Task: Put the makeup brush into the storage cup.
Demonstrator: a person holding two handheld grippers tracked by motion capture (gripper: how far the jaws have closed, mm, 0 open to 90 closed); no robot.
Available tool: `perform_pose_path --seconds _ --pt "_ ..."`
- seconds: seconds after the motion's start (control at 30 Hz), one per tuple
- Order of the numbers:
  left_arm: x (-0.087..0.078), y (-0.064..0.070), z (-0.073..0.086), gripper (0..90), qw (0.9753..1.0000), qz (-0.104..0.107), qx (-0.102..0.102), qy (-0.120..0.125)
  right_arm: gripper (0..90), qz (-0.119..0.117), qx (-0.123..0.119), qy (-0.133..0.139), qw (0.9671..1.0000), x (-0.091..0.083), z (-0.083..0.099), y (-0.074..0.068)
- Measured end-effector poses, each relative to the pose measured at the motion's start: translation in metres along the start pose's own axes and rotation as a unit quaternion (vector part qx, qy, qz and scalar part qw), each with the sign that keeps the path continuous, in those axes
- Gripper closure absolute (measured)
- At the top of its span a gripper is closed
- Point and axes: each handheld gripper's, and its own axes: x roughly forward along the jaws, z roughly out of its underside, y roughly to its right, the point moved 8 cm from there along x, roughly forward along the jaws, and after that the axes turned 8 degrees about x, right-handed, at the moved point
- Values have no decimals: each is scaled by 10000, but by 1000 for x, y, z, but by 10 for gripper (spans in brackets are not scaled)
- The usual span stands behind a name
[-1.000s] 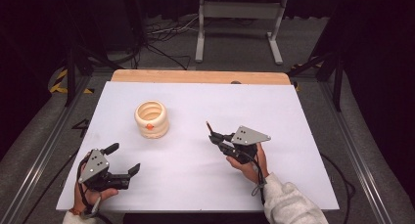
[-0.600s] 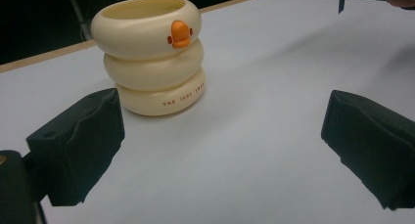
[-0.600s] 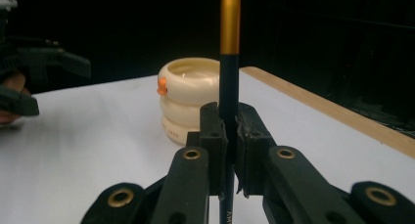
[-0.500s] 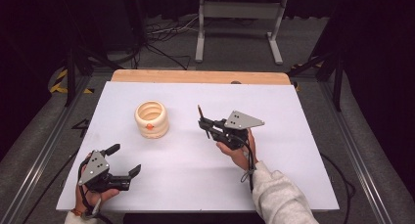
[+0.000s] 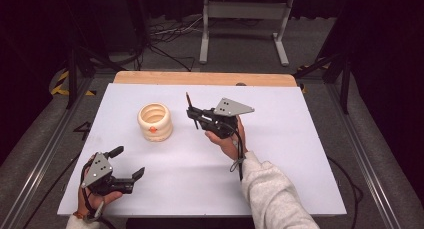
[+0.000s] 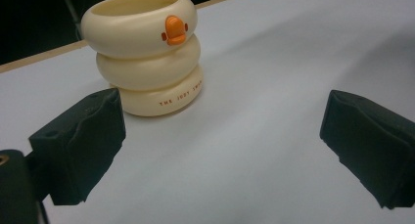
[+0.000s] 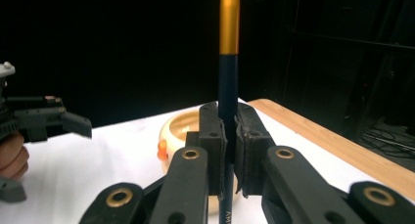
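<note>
The right tool point(image 5: 192, 111) pinches a pencil point(image 7: 228, 77) upright, just right of the cup point(image 5: 155, 121) – likely so it can drop in; the left tool point(image 5: 127, 163) rests spread at the near left of the desk point(image 5: 300, 139)

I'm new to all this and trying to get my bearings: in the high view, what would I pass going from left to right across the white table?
Left gripper, with its jaws apart → cream ringed holder with an orange duck bill → pencil standing upright → right gripper that clamps it.
</note>
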Motion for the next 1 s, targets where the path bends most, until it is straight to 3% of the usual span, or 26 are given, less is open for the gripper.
perform_pose_path --seconds 0.17,0.63,1.0 --pt "0 -2 0 43 10000 -6 37 -12 842 -58 -58 40 10000 14 -6 -2" --pt "2 -1 1 53 10000 91 33 -13 843 -297 140 305 9990 52 -30 -11" --pt "-1 -2 3 56 9999 103 4 14 842 -404 241 299 9984 78 -26 -17"
